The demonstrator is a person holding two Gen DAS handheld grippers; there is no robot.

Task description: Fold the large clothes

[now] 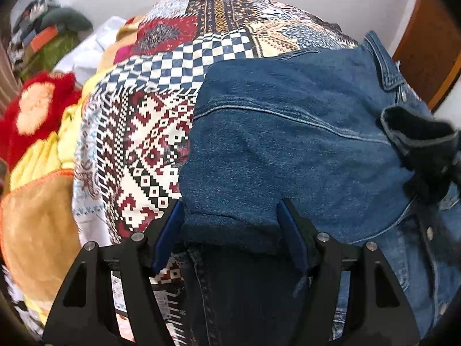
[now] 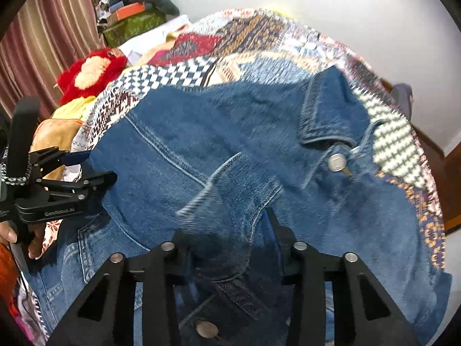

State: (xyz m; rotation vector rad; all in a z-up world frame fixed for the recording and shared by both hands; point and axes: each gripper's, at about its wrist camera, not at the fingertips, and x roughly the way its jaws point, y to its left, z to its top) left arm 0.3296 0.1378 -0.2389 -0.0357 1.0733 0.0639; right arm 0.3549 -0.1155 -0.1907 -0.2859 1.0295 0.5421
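Observation:
A blue denim jacket lies on a patchwork bedspread, partly folded, collar at the far right. My left gripper is open, and a folded dark edge of the jacket lies between its blue pads. In the right wrist view the jacket fills the middle, with collar and metal buttons visible. My right gripper is open around a bunched sleeve cuff. The left gripper shows at the left of that view, at the jacket's left edge.
A red and cream plush cushion and yellow and tan blankets lie at the bed's left. A cluttered pile with a green box stands by striped curtains. A wooden frame is at the right, against a white wall.

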